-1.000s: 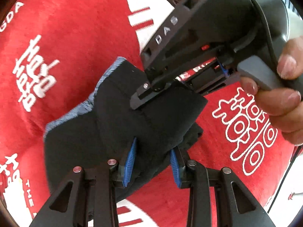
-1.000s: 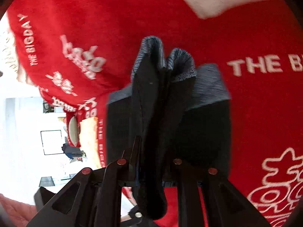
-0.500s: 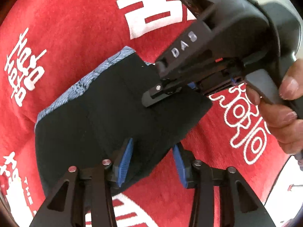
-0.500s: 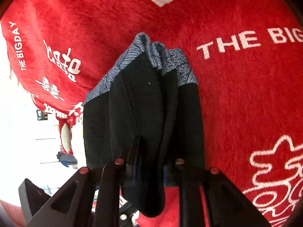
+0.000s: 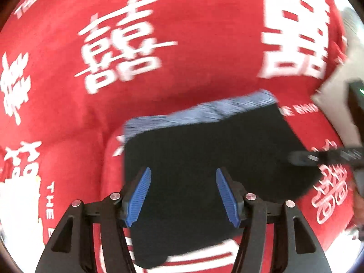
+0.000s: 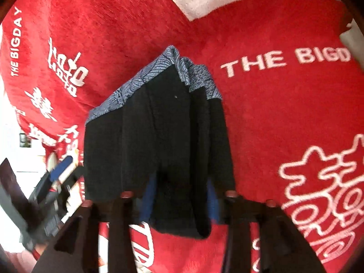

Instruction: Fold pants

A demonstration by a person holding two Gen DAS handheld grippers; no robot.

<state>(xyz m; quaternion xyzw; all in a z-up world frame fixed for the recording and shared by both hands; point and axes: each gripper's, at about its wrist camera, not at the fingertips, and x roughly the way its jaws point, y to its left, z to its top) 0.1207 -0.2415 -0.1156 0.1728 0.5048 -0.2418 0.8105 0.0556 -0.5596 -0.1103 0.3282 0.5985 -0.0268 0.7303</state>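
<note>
Jaws of both grippers, left [image 5: 183, 195] and right [image 6: 179, 201], had just opened, seemingly off the folded pants [image 6: 159, 136]; the red cloth [image 6: 273, 113] read "THE BIGDAY".

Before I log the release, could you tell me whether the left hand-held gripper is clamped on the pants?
No, the left hand-held gripper stands open, its blue pads clear of the pants.

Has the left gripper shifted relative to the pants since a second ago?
Yes. The left gripper has backed off the pants, toward the frame's bottom; its fingers have just been opening, nothing pinched.
</note>
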